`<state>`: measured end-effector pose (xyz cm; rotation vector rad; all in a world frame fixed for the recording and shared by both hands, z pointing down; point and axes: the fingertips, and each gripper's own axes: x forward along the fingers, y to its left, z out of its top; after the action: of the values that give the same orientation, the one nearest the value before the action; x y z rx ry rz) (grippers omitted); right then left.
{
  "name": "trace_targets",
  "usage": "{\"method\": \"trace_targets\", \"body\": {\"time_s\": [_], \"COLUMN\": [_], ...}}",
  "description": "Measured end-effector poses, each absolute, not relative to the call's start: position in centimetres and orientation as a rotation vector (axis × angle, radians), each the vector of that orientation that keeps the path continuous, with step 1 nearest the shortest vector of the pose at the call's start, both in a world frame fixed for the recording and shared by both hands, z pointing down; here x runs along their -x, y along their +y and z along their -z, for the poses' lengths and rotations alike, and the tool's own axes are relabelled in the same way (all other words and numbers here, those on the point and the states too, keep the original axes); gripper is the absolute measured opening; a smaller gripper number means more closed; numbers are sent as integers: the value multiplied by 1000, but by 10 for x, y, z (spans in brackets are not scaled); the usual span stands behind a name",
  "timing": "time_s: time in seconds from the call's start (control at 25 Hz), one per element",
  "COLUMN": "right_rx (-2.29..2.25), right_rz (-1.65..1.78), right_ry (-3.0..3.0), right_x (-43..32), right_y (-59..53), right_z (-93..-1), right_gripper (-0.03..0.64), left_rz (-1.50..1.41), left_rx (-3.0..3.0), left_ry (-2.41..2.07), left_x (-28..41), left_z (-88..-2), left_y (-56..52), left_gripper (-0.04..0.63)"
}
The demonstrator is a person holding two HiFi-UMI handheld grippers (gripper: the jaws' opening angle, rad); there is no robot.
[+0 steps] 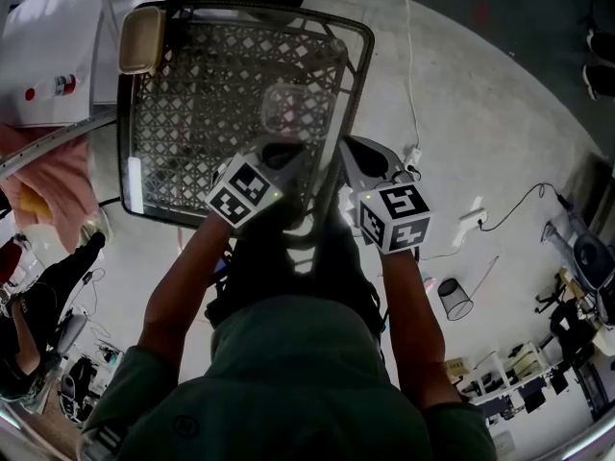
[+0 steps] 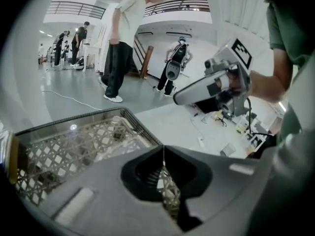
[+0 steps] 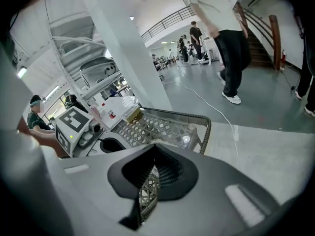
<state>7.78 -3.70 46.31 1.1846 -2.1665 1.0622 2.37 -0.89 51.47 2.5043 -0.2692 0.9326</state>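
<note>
- I have the left gripper (image 1: pixel 281 150) just below the middle of the head view, over the near edge of the mesh basket (image 1: pixel 240 10).
- In the left gripper view its jaws are pressed together at the tips and hold nothing. Only the basket's lattice shows through the small gap behind the tips.
- The right gripper (image 1: pixel 352 152) sits just right of the left one, outside the basket's right rim, and the rim runs down between the two.
- In the right gripper view those jaws are also closed tip to tip on nothing, with lattice showing through the gap.
- The basket fills the upper left of the head view and stands on the grey floor (image 1: pixel 500 113). A tan pad (image 1: pixel 141 38) sits at its upper left corner.
- A clear plastic container (image 1: pixel 288 109) lies inside the basket near its right side, just above the left gripper and apart from both.
- A white cable (image 1: pixel 408 56) trails down the floor right of the basket to a power strip (image 1: pixel 415 157).
- A white bench (image 1: pixel 48 56) shows at the upper left edge.
- In the left gripper view a person (image 2: pixel 120 43) stands in the upper middle.
</note>
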Motion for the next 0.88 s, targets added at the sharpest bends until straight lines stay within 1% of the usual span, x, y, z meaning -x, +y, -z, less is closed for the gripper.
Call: {"method": "trace_targets", "body": {"time_s": [0.88], "right_rx": [-1179], "right_rz": [-1179], "right_ry": [-2134], "right_x": [-86], "right_y": [-47], "right_z": [-492], "right_gripper": [6], "left_rz": [-1009], "left_rx": [-2443], "left_ry": [-217], "left_x": [-32], "left_z": [-548], "left_y": [-16], "left_gripper": [17]}}
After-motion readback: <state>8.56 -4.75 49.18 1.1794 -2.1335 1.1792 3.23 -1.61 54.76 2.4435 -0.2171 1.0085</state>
